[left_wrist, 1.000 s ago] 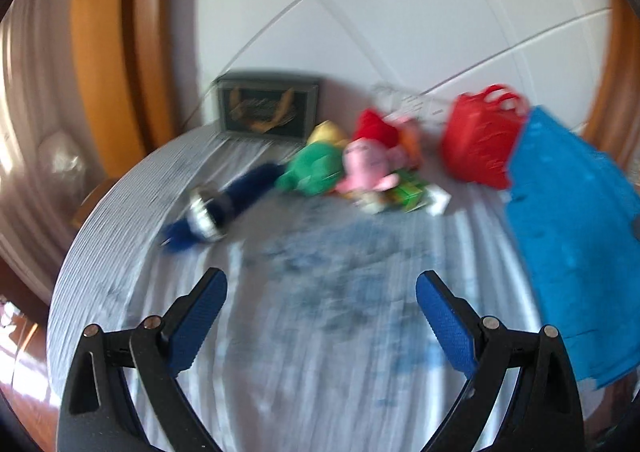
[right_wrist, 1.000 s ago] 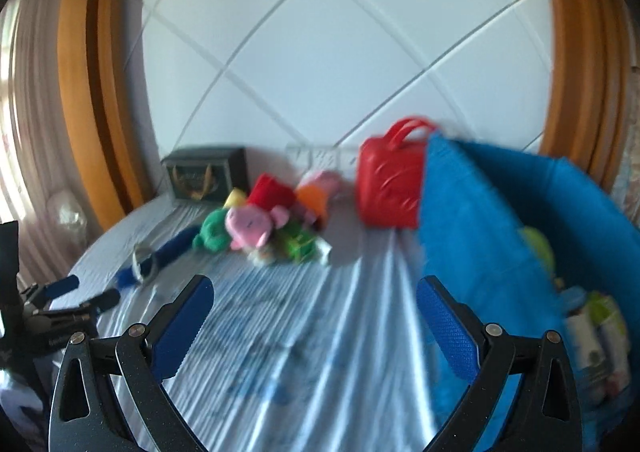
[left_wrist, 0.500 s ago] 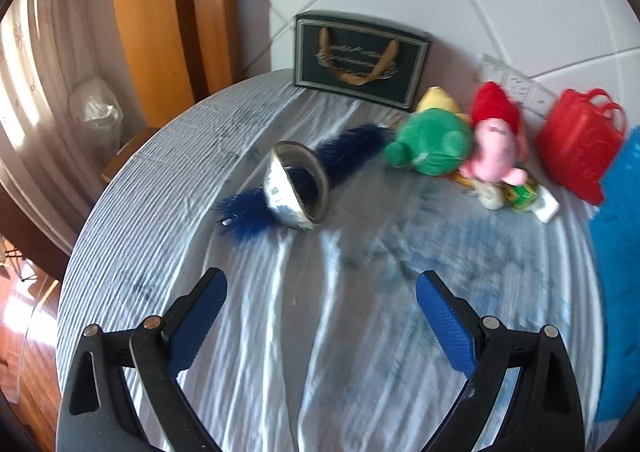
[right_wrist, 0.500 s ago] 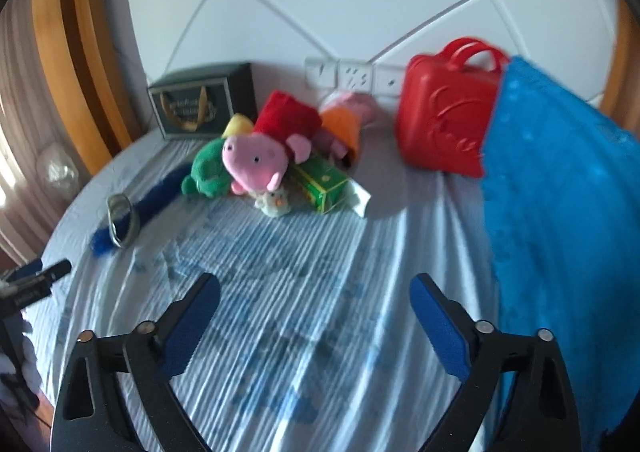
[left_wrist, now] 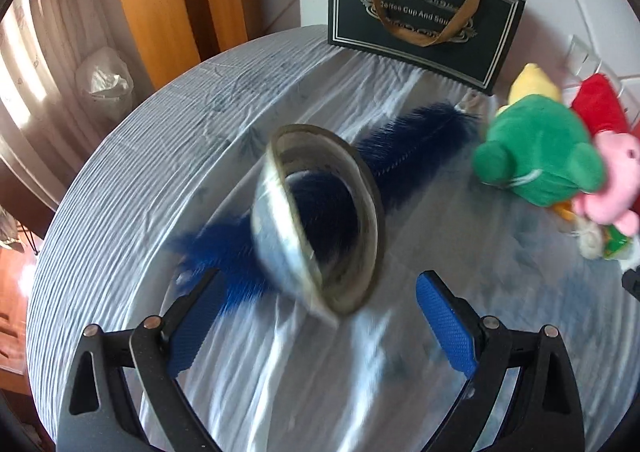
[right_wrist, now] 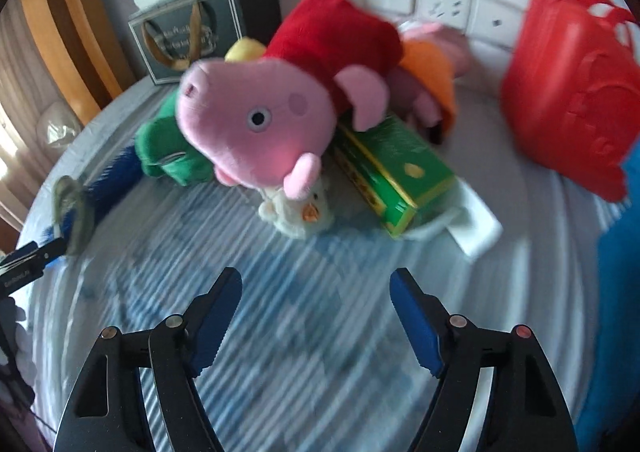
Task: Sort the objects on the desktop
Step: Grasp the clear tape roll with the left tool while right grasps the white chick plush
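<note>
A roll of clear tape point(left_wrist: 320, 216) stands on edge over a dark blue fluffy duster point(left_wrist: 404, 148) on the striped tablecloth. My left gripper point(left_wrist: 316, 292) hangs open just in front of the roll, not touching it. In the right wrist view a pink pig plush point(right_wrist: 256, 128) in a red dress lies on a green plush point(right_wrist: 168, 156), with a small white plush point(right_wrist: 300, 212) and a green box point(right_wrist: 392, 168) beside it. My right gripper point(right_wrist: 316, 292) is open, its jaws closing, with nothing between them, short of the white plush.
A dark gift bag point(left_wrist: 424, 16) leans on the wall at the back. A red plastic case point(right_wrist: 572, 96) stands at the right, beside a blue fabric bin point(right_wrist: 616, 272). The table edge point(left_wrist: 100, 156) curves at the left. The left gripper's tip point(right_wrist: 32, 256) shows at the far left.
Both grippers have dropped and moved in towards the table. The tape roll now looms large before the left gripper; the plush pile fills the right view. The right jaws have narrowed.
</note>
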Action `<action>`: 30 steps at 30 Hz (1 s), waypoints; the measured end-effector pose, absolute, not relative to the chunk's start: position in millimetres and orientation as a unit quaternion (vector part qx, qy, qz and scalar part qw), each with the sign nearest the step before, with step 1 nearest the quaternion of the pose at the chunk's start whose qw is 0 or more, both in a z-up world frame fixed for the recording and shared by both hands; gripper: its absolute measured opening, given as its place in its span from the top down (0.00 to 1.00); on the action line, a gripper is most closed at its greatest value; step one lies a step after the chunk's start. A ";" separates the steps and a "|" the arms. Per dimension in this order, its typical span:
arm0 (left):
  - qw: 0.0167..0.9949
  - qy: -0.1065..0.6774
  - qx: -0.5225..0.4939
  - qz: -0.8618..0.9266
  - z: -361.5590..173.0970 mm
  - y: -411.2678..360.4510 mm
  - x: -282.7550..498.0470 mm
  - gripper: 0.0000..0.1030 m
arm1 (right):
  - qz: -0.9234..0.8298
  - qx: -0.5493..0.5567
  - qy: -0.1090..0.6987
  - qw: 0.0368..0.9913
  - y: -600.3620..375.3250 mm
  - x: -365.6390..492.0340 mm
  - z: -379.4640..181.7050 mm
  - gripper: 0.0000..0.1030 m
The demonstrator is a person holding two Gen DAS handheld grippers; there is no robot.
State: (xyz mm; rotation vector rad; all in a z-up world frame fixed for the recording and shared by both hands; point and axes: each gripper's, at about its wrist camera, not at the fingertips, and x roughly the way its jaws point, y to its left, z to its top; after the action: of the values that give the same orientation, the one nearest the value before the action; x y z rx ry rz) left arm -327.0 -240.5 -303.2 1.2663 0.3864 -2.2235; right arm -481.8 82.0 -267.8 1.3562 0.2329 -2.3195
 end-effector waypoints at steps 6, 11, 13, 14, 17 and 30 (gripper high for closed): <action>0.282 0.133 0.492 -0.813 -328.4 -253.1 -358.9 0.06 | -0.835 0.492 0.088 0.229 52.9 -521.2 -304.2 0.36; 0.302 0.090 0.486 -0.815 -328.9 -250.4 -366.9 0.27 | -0.829 0.498 0.096 0.236 36.4 -538.5 -325.9 0.52; 0.294 0.098 0.481 -0.820 -325.1 -251.1 -360.9 0.28 | -0.828 0.497 0.106 0.235 32.7 -536.1 -327.3 0.56; 0.290 0.105 0.478 -0.823 -323.2 -251.3 -357.1 0.28 | -0.827 0.498 0.110 0.236 32.7 -533.4 -326.9 0.57; 0.290 0.109 0.478 -0.822 -316.2 -244.2 -341.3 0.28 | -0.818 0.511 0.100 0.246 42.5 -516.0 -324.4 0.58; 0.169 0.118 0.514 -0.832 -312.2 -132.0 -259.5 0.30 | -0.782 0.559 0.090 0.259 91.3 -367.4 -321.3 0.58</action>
State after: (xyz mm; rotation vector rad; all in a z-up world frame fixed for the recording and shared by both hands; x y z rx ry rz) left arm -259.5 -132.0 -312.2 1.4626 0.3347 -2.3662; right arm -367.4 91.3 -321.3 1.5148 0.2444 -2.1197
